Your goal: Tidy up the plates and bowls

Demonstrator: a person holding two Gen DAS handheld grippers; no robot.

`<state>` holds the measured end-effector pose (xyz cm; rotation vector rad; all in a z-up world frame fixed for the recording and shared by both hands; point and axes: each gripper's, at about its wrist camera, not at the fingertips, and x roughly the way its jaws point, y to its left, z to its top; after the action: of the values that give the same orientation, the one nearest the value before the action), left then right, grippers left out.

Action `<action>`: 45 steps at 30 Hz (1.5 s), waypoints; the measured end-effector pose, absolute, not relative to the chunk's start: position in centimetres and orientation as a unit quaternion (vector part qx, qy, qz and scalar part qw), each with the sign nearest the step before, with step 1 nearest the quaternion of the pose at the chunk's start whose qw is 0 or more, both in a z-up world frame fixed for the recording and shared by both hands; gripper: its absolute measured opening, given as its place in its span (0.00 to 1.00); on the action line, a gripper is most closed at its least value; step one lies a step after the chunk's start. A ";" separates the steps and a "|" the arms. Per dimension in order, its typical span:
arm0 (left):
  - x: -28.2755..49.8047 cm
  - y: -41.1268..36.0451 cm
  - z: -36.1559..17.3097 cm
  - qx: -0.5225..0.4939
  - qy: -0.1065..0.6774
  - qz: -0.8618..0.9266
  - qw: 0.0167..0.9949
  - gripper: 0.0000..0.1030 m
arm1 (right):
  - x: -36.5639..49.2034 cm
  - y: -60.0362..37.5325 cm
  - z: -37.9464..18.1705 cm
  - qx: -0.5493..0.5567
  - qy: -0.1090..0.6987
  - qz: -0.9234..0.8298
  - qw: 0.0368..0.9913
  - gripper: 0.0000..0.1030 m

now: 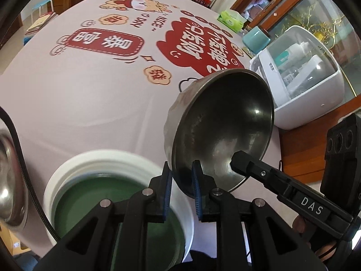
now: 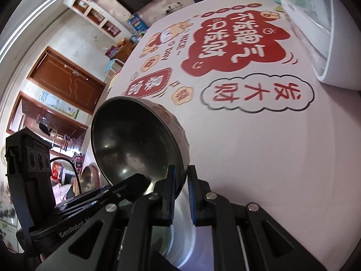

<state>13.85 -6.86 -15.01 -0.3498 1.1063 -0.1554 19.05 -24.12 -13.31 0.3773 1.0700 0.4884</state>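
A steel bowl (image 1: 223, 124) hangs tilted in the air above the table, held by both grippers. My left gripper (image 1: 182, 176) is shut on its near rim; the right gripper's finger (image 1: 243, 160) reaches into the bowl from the right. In the right wrist view the same steel bowl (image 2: 135, 140) is pinched at its rim by my right gripper (image 2: 181, 176), and the left gripper's finger (image 2: 133, 181) enters from the left. A white plate with a green centre (image 1: 94, 180) lies below the bowl. A second steel bowl (image 1: 9, 176) sits at the left edge.
The table has a pale cloth with red printed characters (image 1: 101, 43). A white bottle steriliser (image 1: 304, 74) stands at the right edge, with a teal box (image 1: 255, 38) and a green tissue pack (image 1: 232, 19) behind it. The steriliser's side (image 2: 320, 22) fills the right wrist view's top right.
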 end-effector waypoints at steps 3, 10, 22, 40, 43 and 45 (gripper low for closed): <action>12.2 -5.9 -14.6 -0.169 0.515 -0.071 0.837 0.15 | 17.8 -22.9 -12.8 0.163 0.499 0.239 0.817 0.10; 8.7 -3.4 -14.3 -0.185 0.507 -0.065 0.840 0.16 | 15.3 -20.6 -12.1 0.140 0.498 0.261 0.815 0.10; 4.3 1.1 -14.0 -0.178 0.511 -0.034 0.840 0.16 | 12.6 -15.2 -12.5 0.131 0.517 0.298 0.791 0.10; 1.2 11.1 -14.0 -0.162 0.548 0.004 0.821 0.17 | 11.2 -5.6 -13.2 0.145 0.541 0.322 0.763 0.10; 1.0 12.7 -14.0 -0.158 0.555 0.008 0.817 0.17 | 11.1 -4.1 -13.2 0.148 0.539 0.323 0.763 0.10; 0.8 13.7 -14.0 -0.155 0.558 0.007 0.815 0.17 | 11.0 -3.2 -13.2 0.152 0.540 0.322 0.763 0.10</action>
<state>0.80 13.71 -14.04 -0.3314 1.1899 0.0160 11.04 -3.19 -13.17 0.3298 1.1750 0.6998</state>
